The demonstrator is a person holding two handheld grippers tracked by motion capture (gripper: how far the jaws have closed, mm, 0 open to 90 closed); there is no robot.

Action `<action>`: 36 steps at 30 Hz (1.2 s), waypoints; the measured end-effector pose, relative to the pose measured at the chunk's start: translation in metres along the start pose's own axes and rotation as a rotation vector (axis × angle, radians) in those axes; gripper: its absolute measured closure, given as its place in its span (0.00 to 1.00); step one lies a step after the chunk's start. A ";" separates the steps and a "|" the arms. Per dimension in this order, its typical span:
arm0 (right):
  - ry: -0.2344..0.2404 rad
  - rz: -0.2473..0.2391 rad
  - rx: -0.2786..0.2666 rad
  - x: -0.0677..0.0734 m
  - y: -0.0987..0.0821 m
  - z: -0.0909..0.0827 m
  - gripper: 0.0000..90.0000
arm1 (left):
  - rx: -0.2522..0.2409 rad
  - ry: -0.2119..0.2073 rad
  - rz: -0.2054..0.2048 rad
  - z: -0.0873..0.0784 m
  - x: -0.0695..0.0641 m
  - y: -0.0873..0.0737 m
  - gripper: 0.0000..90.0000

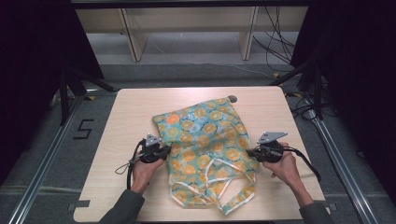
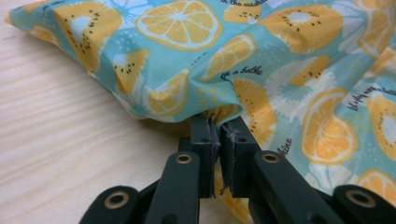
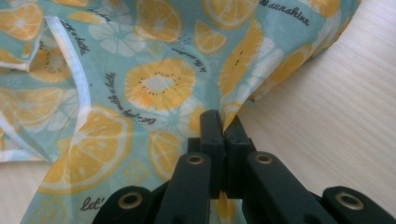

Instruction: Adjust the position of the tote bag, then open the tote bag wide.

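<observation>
We hold the left gripper at the left edge of the fruit-print cloth, and its fingers are pressed together on a small fold of that edge, the fabric bunching up just above them. The cloth itself, turquoise with orange citrus slices and kiwi rounds and some printed words, lies crumpled on the light wooden worktop, nearer our side than the far edge. White-trimmed straps loop across the part of the cloth closest to us. A small dark round spot sits on the worktop just beyond the cloth's far corner. To the right of the cloth we hold the right gripper, whose fingers are pinching the cloth's right edge, closed tight with the fabric caught between them. Both our hands rest low beside the cloth, one on each flank.
</observation>
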State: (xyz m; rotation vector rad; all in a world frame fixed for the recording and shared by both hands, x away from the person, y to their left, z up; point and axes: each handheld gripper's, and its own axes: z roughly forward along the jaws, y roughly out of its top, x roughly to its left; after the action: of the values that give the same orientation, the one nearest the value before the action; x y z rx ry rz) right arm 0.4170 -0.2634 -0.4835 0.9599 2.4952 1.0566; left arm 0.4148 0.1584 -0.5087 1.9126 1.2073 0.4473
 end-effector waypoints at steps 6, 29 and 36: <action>0.016 -0.042 0.015 0.019 0.004 -0.009 1.00 | 0.004 -0.001 -0.019 0.000 0.011 0.003 0.93; 0.094 -0.122 0.034 0.063 0.003 -0.002 0.98 | 0.024 -0.011 -0.078 -0.011 0.046 0.011 0.81; 0.089 -0.111 0.032 0.063 0.002 0.001 0.96 | 0.124 -0.018 0.029 -0.044 0.030 0.011 0.45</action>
State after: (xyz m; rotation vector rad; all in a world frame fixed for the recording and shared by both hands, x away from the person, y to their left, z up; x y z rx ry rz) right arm 0.3710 -0.2197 -0.4824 0.7887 2.6107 1.0490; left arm 0.4069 0.2016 -0.4766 2.0370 1.2215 0.3774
